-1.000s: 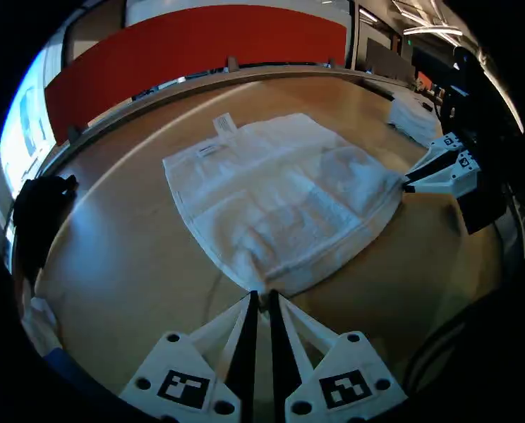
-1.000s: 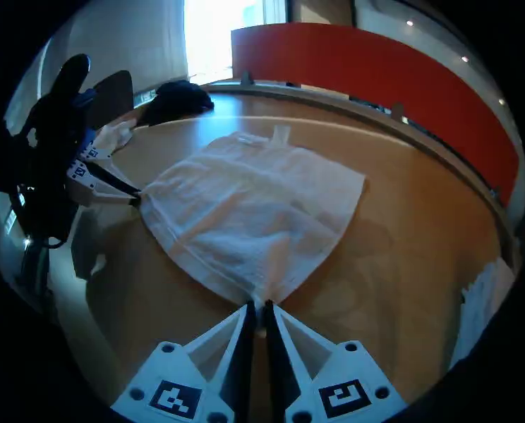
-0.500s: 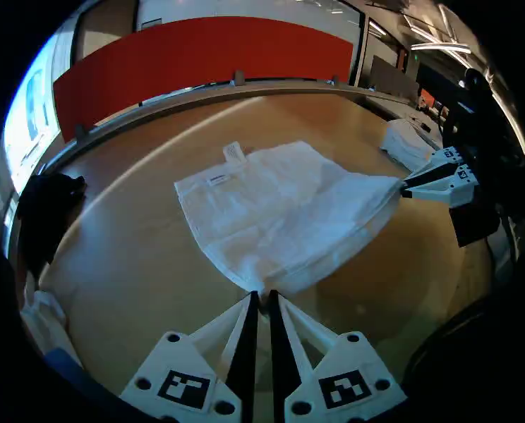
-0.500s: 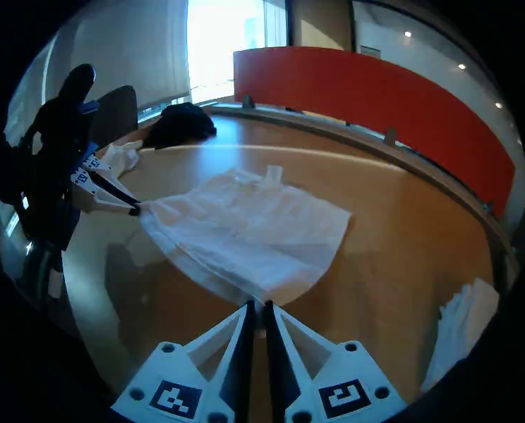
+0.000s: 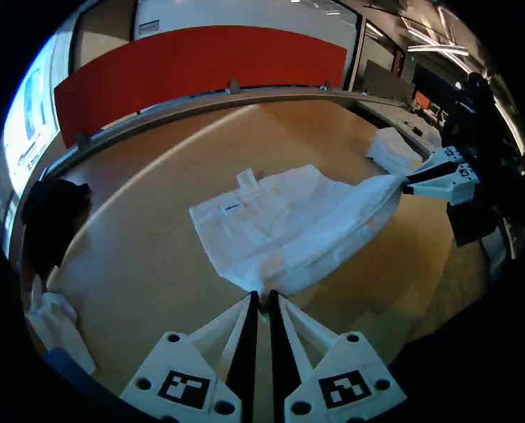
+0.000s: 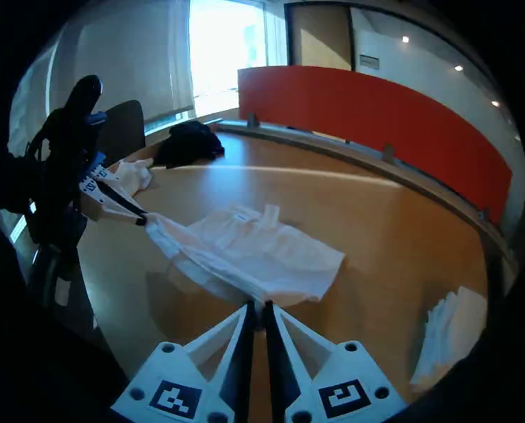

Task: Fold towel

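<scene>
A white towel (image 5: pixel 291 222) (image 6: pixel 252 250) lies on the wooden table (image 5: pixel 157 233) with its near edge lifted off the top. My left gripper (image 5: pixel 262 299) is shut on one near corner; in the right gripper view the same left gripper (image 6: pixel 141 220) pinches that corner at the left. My right gripper (image 6: pixel 257 307) is shut on the other near corner, and in the left gripper view the right gripper (image 5: pixel 403 187) holds that corner at the right. The raised edge sags between the two grippers. A small tag (image 5: pixel 247 178) sticks out at the towel's far edge.
A red partition (image 5: pixel 199 67) runs along the table's far side. A stack of folded white towels (image 5: pixel 396 149) (image 6: pixel 449 328) sits to the right. A dark bundle (image 5: pixel 47 218) (image 6: pixel 188 141) and a crumpled white cloth (image 5: pixel 58 321) (image 6: pixel 132 173) lie at the left end.
Both grippers have risen, lifting the towel's near edge off the table. The flat towel now looks smaller and hangs in a sag between them.
</scene>
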The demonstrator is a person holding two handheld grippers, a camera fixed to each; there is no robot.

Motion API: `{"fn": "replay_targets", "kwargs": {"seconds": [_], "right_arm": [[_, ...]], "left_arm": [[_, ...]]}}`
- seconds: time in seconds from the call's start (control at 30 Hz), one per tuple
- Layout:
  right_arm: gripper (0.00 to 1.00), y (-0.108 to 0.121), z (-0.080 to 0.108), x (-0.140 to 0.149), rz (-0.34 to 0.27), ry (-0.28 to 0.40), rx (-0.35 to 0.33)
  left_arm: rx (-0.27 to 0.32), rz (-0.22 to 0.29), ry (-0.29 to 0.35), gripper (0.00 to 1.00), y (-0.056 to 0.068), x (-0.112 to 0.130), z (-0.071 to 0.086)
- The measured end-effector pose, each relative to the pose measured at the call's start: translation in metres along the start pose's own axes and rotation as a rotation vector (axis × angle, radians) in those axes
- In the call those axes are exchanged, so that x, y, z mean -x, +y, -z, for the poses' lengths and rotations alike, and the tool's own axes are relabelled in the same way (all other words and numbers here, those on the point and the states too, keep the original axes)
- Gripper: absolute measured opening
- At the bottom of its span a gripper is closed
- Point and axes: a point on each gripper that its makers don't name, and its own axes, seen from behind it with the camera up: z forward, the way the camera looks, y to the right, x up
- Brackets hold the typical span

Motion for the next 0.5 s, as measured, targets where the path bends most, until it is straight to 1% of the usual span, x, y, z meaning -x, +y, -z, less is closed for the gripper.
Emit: {"fn": "replay_targets", "kwargs": {"seconds": [0.17, 0.37, 0.5], "right_arm": [[0.10, -0.005, 0.011, -0.002, -0.006, -0.005, -0.004], [0.10, -0.008, 0.018, 0.000, -0.005, -0.020, -0.007], [0.11, -0.009, 0.019, 0.003, -0.004, -0.030, -0.010]], "left_arm": [[0.014, 0.001, -0.006, 0.11, 0.006, 0.000, 0.010], [0.032, -0.003, -0.019, 0.11, 0.015, 0.004, 0.021], [0.035, -0.001, -0.027, 0.11, 0.017, 0.007, 0.022]]}}
